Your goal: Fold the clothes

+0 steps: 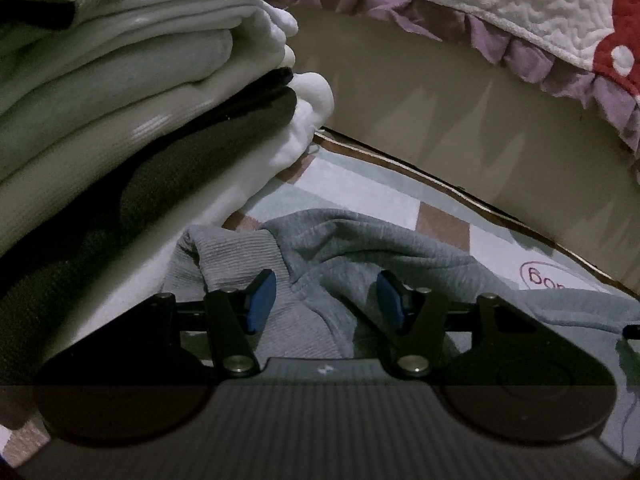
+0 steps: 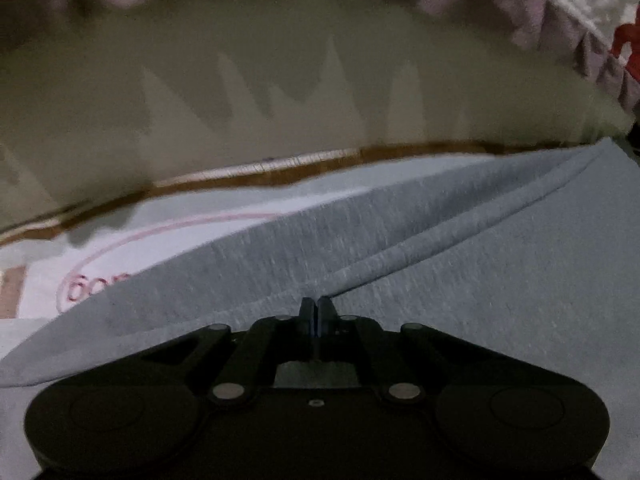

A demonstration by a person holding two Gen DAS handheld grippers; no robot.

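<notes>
Two wrist views, read near to far. Left view: left gripper (image 1: 324, 300) with its blue pads (image 1: 262, 300) standing well apart, nothing pressed between them, poised over the ribbed cuff or hem end of the grey sweatshirt (image 1: 360, 248); whether the pads touch the cloth cannot be told; beyond it the patterned mat (image 1: 360, 184), bearing the garment; to the left a stack of folded clothes (image 1: 140, 92), white, grey and dark layers, just beside the sweatshirt; farthest, a beige bed side (image 1: 460, 100) under a quilted cover with a purple frill (image 1: 520, 12). Right view, somewhat blurred: right gripper (image 2: 318, 316) with its fingers brought fully together at the base of a raised fold ridge (image 2: 440, 232) in the same grey cloth; the ridge running straight from the fingertips suggests a pinch of fabric, though cloth between the pads is not visible; beyond, the mat's pink printed oval (image 2: 160, 240), then the bed side.

Step in hand, as judged: taking hold of the spread garment to make a fold. To do it well: confirm the right pinch holds both layers; close the left pads on the ribbed edge; lift both ends level; keep the cloth taut; lay edge to edge, clear of the stack.
</notes>
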